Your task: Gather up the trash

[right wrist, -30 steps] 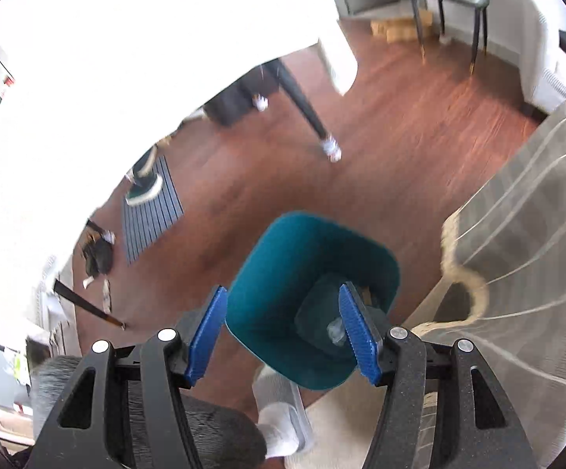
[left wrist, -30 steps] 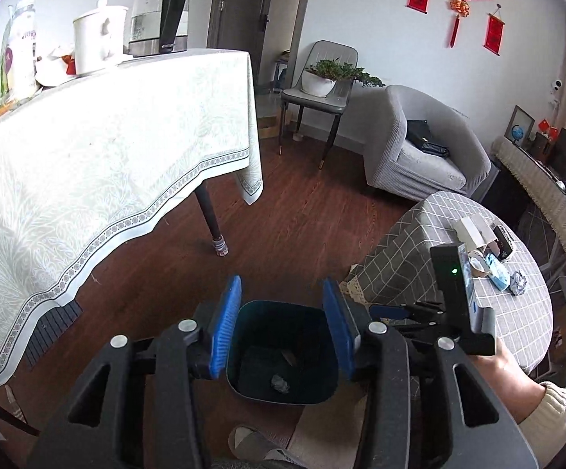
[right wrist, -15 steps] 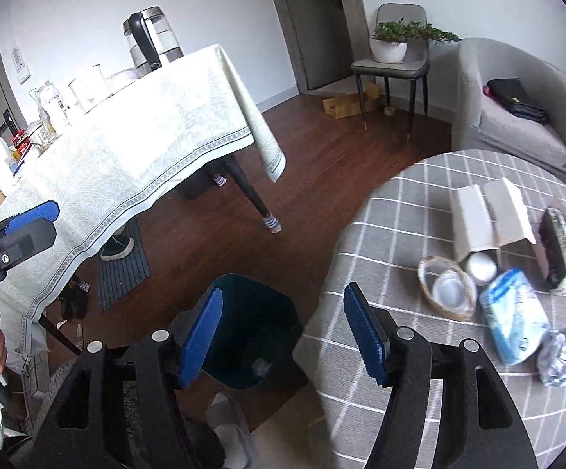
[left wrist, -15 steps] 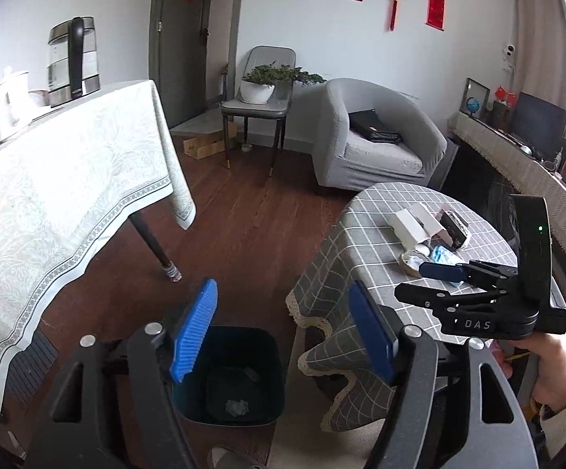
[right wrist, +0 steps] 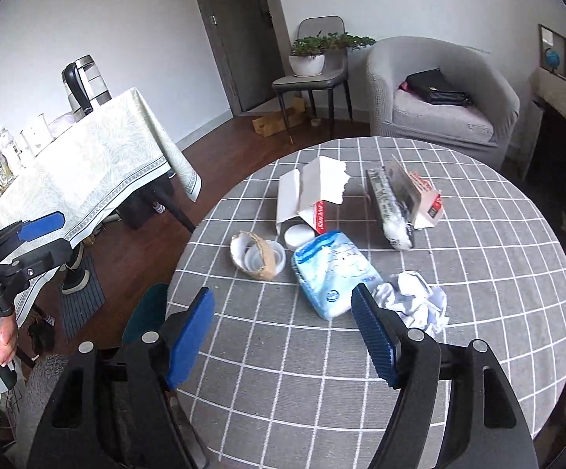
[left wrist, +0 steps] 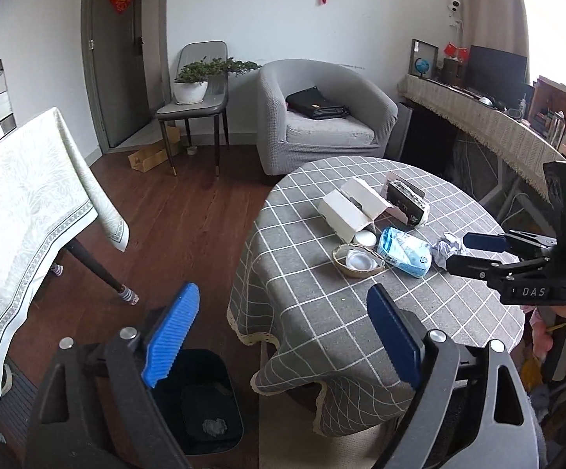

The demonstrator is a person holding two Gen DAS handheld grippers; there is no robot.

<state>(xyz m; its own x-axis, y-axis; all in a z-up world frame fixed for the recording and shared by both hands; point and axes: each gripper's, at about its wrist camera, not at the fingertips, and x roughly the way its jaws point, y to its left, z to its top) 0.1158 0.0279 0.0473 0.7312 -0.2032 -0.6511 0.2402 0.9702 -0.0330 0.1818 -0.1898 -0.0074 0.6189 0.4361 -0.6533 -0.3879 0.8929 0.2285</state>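
left view: left tongs (left wrist: 283, 336) low over the worktop (left wrist: 314, 312) edge, jaws opening, wide, nothing between them
bin: dark bin (left wrist: 205, 402) on the floor by the worktop, one crumpled scrap (left wrist: 214, 426) at its bottom
right tongs, side-on: right tongs (left wrist: 474, 252) over the far right of the worktop, tips just beside the crumpled paper (left wrist: 447, 248), not touching that I can tell
right view: right tongs (right wrist: 283, 336) above the worktop (right wrist: 322, 391), jaws opening, wide, empty
trash: crumpled paper (right wrist: 416, 301) nearest, just right of the right pad; blue packet (right wrist: 330, 273) ahead between the pads; torn white box (right wrist: 310, 191), paper cup ring (right wrist: 259, 254), dark wrapped box (right wrist: 396, 203) farther back
step: likely reach for the next piece, paper ball or packet
do it well: centre the jaws on one item, come down until the pads straddle it, close gently; soft paper squashes, the packet may slide on the cloth
left view only: bin inside, right tongs from the side
right view only: red print on the box, full trash layout; only a sliver of bin rim (right wrist: 146, 312) at the worktop edge
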